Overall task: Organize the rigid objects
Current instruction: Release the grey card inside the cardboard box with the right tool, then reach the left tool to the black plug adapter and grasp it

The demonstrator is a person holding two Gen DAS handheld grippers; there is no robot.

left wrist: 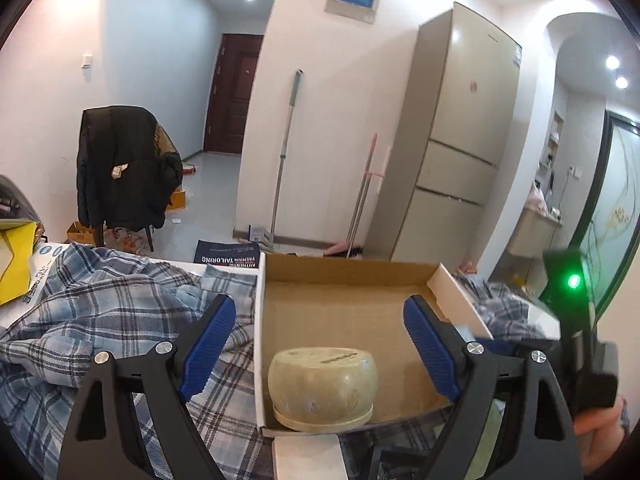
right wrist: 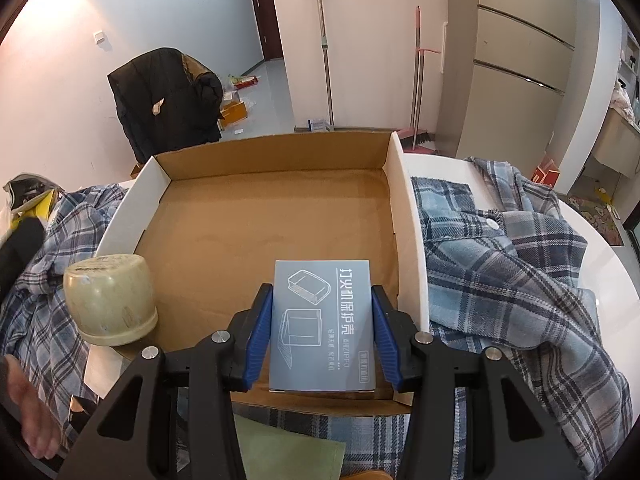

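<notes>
With our left tongs (left wrist: 320, 352) released wide around the upturned pale-green ceramic pot (left wrist: 322, 387) in the shallow brown cardboard box (right wrist: 276, 216), our right tongs (right wrist: 322, 334) clench the flat grey-blue printed carton (right wrist: 322, 328), which we should lower flat before letting go.

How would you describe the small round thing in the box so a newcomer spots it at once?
Find the shallow open cardboard box with white outer walls, lying on the blue plaid shirt. In its near left corner stands a squat, pale green-cream round pot, upside down on its wider rim. The only other item there, a flat grey-blue printed packet, is rectangular.
</notes>
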